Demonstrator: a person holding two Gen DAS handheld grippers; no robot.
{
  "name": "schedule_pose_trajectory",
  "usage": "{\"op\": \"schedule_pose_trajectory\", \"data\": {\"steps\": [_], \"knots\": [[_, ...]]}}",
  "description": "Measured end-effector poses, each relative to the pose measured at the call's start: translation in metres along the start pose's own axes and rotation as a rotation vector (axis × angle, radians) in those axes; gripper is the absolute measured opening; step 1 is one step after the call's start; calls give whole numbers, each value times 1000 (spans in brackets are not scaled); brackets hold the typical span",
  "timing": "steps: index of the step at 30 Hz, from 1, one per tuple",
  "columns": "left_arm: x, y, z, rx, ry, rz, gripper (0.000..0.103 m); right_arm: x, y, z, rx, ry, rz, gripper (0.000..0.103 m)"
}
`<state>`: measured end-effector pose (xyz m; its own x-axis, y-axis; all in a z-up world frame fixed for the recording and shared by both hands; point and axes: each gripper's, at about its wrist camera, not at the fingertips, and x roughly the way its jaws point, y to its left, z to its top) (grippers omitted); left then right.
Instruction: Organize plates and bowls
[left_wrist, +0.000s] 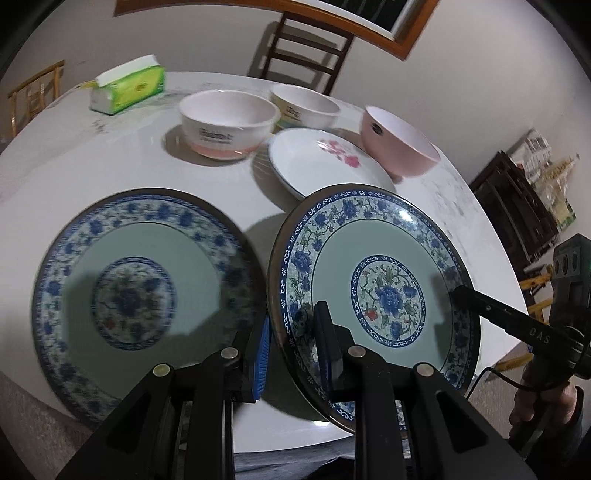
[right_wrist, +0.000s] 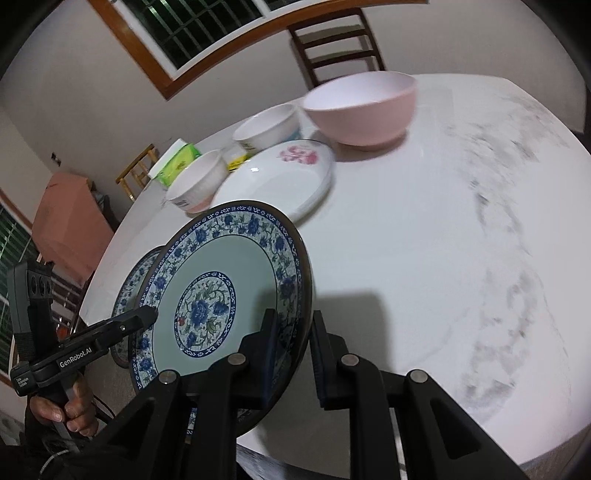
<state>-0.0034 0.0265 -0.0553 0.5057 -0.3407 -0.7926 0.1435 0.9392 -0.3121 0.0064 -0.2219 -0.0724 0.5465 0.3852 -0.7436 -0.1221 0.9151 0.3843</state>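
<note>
- We grip one blue-patterned plate (left_wrist: 373, 295) with both tongs: the left tongs (left_wrist: 295, 347) clamp its near-left rim, and the right tongs (right_wrist: 293, 354) clamp the opposite rim.
- The plate is tilted, lifted off the worktop (right_wrist: 424, 258).
- A second blue-patterned plate (left_wrist: 136, 291) lies flat just beside it.
- Farther back sit a white flowered plate (left_wrist: 325, 162), a pink bowl (left_wrist: 399, 144) and two white bowls (left_wrist: 229, 125).

"GenRobot.AI" is printed on the left hand-held gripper (right_wrist: 149, 314), "DAS" on the right hand-held gripper (left_wrist: 458, 293)
</note>
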Motion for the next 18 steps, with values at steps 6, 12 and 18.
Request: {"op": "schedule_pose_trajectory", "data": {"steps": [6,12,18], "knots": [[-21,31,5,-55,-43,56,19,20,37,14,-54,15,45,18],[-40,72,7,-119,-71,134,20,47,78,19,-107,51,95,18],[-50,110,1,-175,-73,196,21,74,113,15,-143,101,124,18]]}}
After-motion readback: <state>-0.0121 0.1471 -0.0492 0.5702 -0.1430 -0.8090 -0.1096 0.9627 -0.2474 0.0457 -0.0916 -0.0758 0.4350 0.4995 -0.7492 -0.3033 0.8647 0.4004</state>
